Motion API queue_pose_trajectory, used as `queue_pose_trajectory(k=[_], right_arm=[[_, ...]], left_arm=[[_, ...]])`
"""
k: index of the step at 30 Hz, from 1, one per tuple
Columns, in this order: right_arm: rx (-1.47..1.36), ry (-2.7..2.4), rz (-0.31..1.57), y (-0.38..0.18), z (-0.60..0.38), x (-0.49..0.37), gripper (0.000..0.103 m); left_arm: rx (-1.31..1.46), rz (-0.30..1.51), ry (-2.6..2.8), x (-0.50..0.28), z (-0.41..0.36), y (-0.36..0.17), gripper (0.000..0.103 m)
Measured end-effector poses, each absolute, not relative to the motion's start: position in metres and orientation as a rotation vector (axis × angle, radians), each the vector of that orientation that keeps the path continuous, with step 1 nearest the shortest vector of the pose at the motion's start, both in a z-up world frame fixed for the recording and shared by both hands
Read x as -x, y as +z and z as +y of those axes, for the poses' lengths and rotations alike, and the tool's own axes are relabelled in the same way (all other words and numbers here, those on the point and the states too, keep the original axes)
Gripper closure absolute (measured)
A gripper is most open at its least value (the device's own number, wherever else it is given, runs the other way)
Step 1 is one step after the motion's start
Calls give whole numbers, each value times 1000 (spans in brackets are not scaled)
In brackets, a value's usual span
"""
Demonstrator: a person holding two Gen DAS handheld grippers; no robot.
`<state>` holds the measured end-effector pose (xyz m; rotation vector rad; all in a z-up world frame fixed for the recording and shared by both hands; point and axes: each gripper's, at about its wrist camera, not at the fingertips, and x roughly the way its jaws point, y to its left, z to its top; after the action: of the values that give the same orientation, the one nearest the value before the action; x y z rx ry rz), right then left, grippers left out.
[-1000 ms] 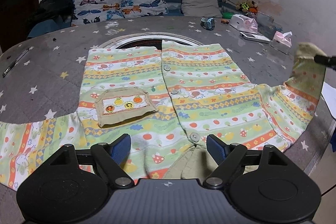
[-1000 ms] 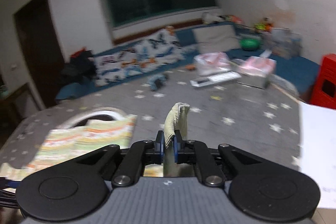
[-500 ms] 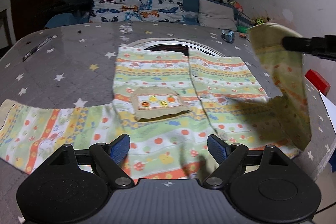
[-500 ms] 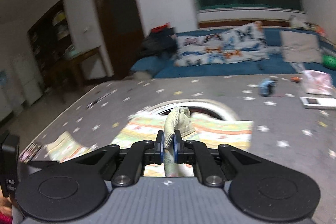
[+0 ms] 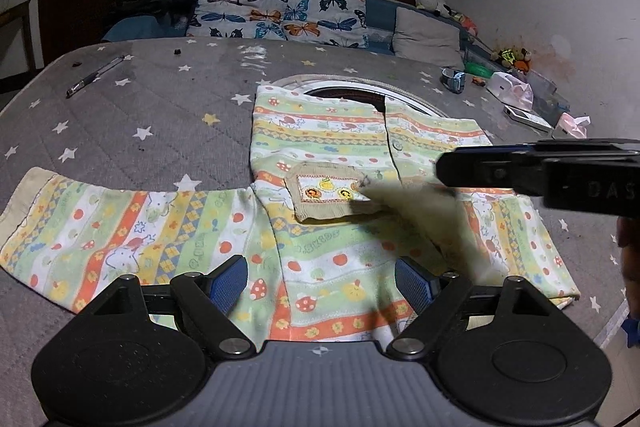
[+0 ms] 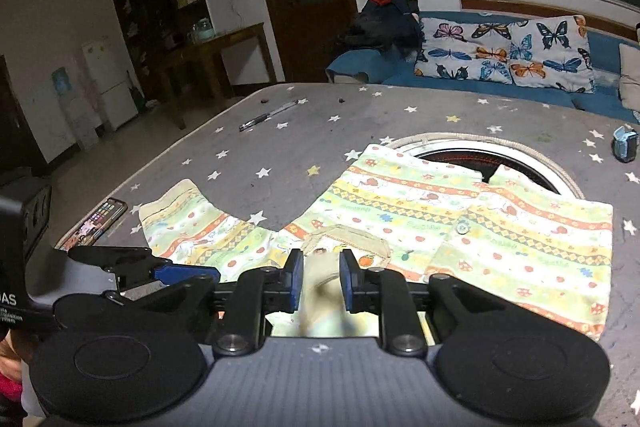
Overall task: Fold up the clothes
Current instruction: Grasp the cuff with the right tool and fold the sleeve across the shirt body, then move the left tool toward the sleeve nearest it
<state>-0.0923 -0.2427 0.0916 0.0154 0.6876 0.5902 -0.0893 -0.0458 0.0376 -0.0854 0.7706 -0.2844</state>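
Observation:
A child's striped cartoon-print shirt lies face up on the grey star-patterned table, its chest pocket near the middle. Its left sleeve lies spread out flat. My left gripper is open and empty above the shirt's bottom hem. My right gripper hangs over the shirt's middle with its jaws parted; the right sleeve's cuff sits blurred and loose between them. In the left wrist view the right gripper reaches in from the right, the blurred sleeve dropping below it across the shirt front.
A pen lies at the table's far left and a phone by its left edge. A round opening shows behind the collar. Small items and tissue packs crowd the far right. A couch with butterfly pillows stands behind.
My right gripper carried the right sleeve leftward over the shirt front, lowered it, and its jaws have opened. The sleeve now falls across the shirt. My left gripper shifted a little.

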Motion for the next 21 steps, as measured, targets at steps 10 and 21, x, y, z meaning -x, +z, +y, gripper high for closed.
queue_pose_trajectory(k=[10,21], right_arm=[[-15,379,795,64,-330,121,84],[0,302,821,46,-360,129,84]], left_arm=[[60,760,-361,84,-66,41,27],[31,810,-370,75,-82,22,59]])
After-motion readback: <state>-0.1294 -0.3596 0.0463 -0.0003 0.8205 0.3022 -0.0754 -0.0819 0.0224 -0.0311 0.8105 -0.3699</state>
